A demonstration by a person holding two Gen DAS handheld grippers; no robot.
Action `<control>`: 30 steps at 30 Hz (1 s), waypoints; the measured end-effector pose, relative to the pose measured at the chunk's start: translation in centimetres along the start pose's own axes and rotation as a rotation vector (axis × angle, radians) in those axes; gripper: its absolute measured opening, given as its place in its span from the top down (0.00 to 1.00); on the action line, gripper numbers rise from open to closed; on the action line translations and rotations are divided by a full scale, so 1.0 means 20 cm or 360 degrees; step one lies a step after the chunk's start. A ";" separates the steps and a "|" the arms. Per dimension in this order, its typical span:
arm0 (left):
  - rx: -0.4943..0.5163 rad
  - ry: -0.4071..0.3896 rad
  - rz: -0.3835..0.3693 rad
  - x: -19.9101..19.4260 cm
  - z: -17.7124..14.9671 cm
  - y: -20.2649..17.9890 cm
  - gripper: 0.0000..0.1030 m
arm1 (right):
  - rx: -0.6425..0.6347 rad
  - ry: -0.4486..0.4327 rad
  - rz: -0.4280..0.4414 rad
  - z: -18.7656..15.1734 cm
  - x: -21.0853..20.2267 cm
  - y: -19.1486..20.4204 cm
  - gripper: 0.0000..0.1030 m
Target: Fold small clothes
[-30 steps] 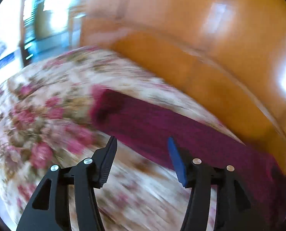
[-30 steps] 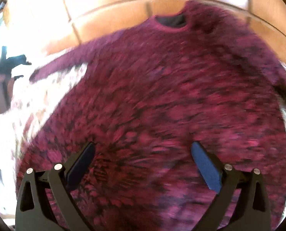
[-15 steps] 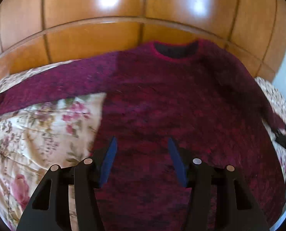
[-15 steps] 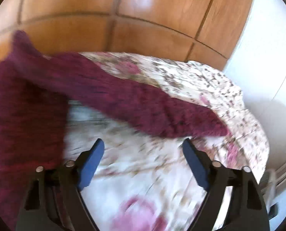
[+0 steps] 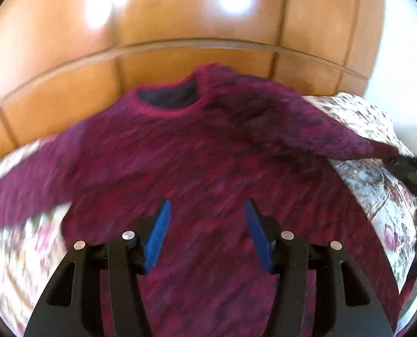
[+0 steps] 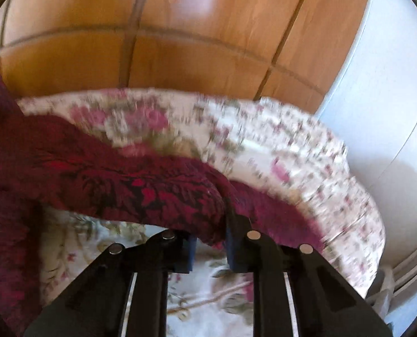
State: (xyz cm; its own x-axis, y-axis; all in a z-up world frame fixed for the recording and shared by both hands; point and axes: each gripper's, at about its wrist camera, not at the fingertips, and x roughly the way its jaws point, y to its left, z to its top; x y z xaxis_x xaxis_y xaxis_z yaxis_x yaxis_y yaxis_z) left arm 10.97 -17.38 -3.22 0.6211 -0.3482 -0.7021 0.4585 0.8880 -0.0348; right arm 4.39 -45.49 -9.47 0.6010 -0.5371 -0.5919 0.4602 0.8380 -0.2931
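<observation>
Your right gripper [image 6: 208,241] has its jaws pinched together on the sweater's sleeve [image 6: 141,193]; the knit bunches up between the blue pads and drapes over the fingers on both sides, lifted a little off the floral bedspread [image 6: 278,146] beneath it. The right jaws have just been closing, and the sleeve is what they caught.

Your left gripper [image 5: 207,233] hangs over the body of the maroon sweater [image 5: 197,168] with its jaws apart — nothing sits between the blue pads [image 5: 158,233], and they touch no cloth that you can see.

The sweater lies spread face-up on the bedspread, its dark-lined neckline [image 5: 169,98] toward the wooden headboard [image 5: 180,28]; one sleeve runs out to the left side of the left wrist view, the other stretches to the right, where its cuff meets the dark shape of your other gripper at the picture's edge. A white wall [image 6: 391,98] stands just beside the bed on that side; both views are blurred, so finer detail of the knit is hard to tell.
</observation>
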 end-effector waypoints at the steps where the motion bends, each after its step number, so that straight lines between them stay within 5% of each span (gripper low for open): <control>1: 0.0030 -0.0009 -0.0008 0.03 0.03 -0.03 0.47 | -0.0021 -0.0037 -0.0001 0.03 -0.07 -0.02 0.86; 6: 0.0174 -0.0046 -0.0042 0.17 0.21 -0.19 0.47 | -0.0086 -0.0099 -0.0008 0.15 -0.27 -0.11 0.86; 11: 0.0122 -0.0019 -0.0029 0.26 0.30 -0.24 0.47 | -0.0162 0.0024 -0.0021 0.34 -0.06 -0.14 0.82; 16: 0.0038 0.0004 0.0001 0.20 0.21 -0.17 0.47 | -0.0059 0.0165 -0.0211 0.58 0.38 -0.19 0.26; 19: -0.0014 0.0023 0.0056 0.15 0.11 -0.07 0.47 | 0.0154 0.0110 -0.0332 0.67 0.45 -0.30 0.19; 23: -0.0144 0.0047 0.0152 0.08 -0.05 0.13 0.47 | 0.0648 0.0078 0.0018 0.55 0.36 -0.46 0.14; 25: -0.0207 0.0083 0.0216 0.06 -0.13 0.21 0.47 | 0.0914 0.0183 0.0361 0.37 0.38 -0.48 0.15; 30: -0.0354 0.0155 0.0383 -0.02 -0.32 0.42 0.47 | 0.1263 0.0464 0.0800 0.04 0.61 -0.36 0.34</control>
State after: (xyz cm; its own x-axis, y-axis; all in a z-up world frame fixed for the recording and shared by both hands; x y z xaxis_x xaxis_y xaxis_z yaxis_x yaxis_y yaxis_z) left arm 10.52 -7.90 -7.79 0.6263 -0.0998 -0.7732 0.1494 0.9888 -0.0066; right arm 8.95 -58.09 -14.02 0.7113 -0.0015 -0.7028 0.5644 0.5972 0.5699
